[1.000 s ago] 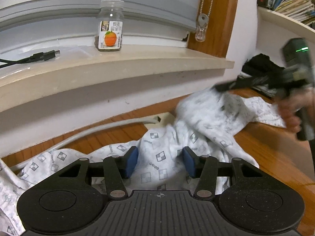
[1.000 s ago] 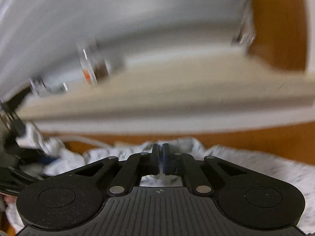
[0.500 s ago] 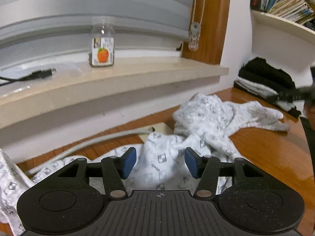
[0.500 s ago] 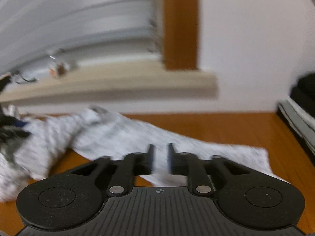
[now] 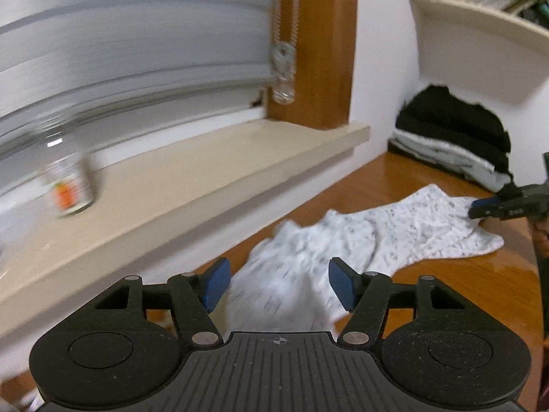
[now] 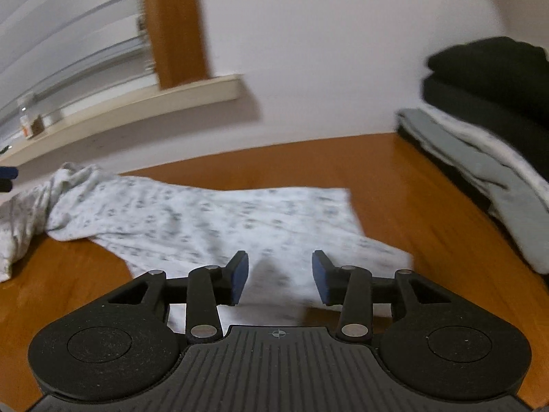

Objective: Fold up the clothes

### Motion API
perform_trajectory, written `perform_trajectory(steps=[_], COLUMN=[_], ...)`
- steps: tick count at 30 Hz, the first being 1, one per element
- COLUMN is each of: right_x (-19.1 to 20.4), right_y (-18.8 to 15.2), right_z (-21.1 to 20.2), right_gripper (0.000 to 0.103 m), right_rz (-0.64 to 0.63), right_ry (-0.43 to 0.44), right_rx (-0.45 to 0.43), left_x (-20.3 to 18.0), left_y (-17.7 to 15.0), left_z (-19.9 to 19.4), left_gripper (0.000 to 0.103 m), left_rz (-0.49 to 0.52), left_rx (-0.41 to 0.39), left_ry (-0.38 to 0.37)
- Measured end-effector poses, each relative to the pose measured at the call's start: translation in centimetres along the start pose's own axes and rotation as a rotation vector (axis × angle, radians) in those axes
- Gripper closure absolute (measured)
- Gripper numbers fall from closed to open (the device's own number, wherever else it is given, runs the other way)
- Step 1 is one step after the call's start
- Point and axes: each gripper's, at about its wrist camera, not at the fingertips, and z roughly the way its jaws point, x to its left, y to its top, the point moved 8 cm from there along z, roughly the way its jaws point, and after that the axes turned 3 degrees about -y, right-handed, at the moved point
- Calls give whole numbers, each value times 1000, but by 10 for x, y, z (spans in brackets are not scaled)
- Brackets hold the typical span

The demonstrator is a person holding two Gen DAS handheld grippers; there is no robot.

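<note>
Jar (image 5: 67,185) label blurred: orange picture, writing unreadable.

Dim indoor light, motion blur, fisheye warping.

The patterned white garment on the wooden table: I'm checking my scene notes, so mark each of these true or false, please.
1. The patterned garment lies on a wooden table. True.
2. The right tool is clamped shut on the cloth. False: its pads stand apart and its jaws are opening above the cloth.
3. A stack of folded dark and grey clothes sits at the table's far right. True.
4. The small bottle stands on the table beside the garment. False: it stands on the window sill.
5. The left tool grips a black shirt. False: its jaws are opening, with only patterned cloth beyond.
</note>
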Motion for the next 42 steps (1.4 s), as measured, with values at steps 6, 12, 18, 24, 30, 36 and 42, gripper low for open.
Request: perform_trajectory(steps=[6,12,18,24,30,36,42], right_x=[-39,-51,-44,-45,-68,-92,-93], right_y=[2,3,36,116,150,111,83], right_z=[3,29,31,-17,-95,-131,-112], right_gripper=[53,48,93,94,94,92,76], right_rz=[36,50,47,54,78,30,28], right_ry=[-67,-12,-15,-117,-163,-225,-216], right_rx=[-21,41,-39,-308,-434,-328,-221], left_x=[-4,0,18,16,-22,-34,-19], left_y=[2,-8,12,42,45,29,-7], left_z=[51,52,18,-32,-67,-67,-31], left_gripper=[42,92,96,97,98,87,64], left_rz=[18,35,8,-13,45,76,20], left_rx=[82,68,-59,-185,-197,-164,-90], left_ry=[18,24,90,97,2,-15,-19])
